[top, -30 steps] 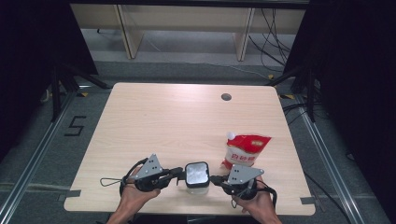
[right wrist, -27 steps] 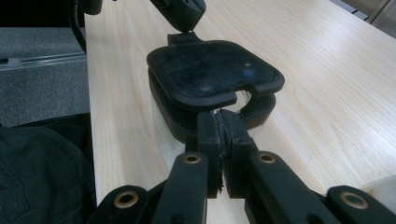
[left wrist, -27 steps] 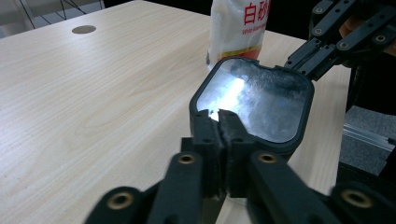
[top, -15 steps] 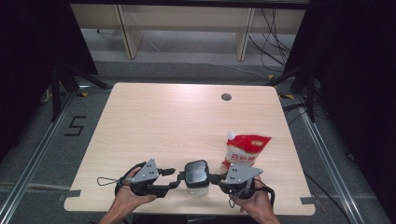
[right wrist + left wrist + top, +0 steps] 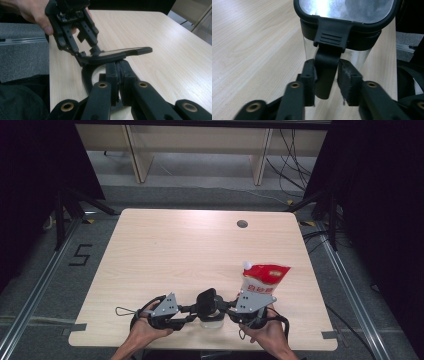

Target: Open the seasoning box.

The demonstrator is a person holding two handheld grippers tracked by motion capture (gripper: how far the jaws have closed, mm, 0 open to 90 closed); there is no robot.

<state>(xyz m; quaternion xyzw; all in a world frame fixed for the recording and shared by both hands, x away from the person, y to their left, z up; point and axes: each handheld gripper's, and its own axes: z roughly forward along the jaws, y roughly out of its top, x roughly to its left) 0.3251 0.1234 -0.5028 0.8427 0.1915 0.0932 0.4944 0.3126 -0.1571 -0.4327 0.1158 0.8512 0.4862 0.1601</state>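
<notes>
1. The jar point(image 5: 210, 312) stands at the tabletop's point(image 5: 200, 250) near edge; keep the right gripper point(image 5: 117, 75) clamped on its rim.
2. The left gripper point(image 5: 326, 75), jaws just narrowing, straddles the lid's point(image 5: 345, 10) latch tab point(image 5: 325, 72), seemingly unpinched; pinch squarely, then lift.

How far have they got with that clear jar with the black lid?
Early on. Done: the right gripper is shut on the black collar of the clear jar, steadying it. In hand: the left gripper has just been closing its fingers around the black lid's latch tab; whether they pinch it is unclear. Left: the lid is not off, and the red-and-white pouch stands untouched.
</notes>
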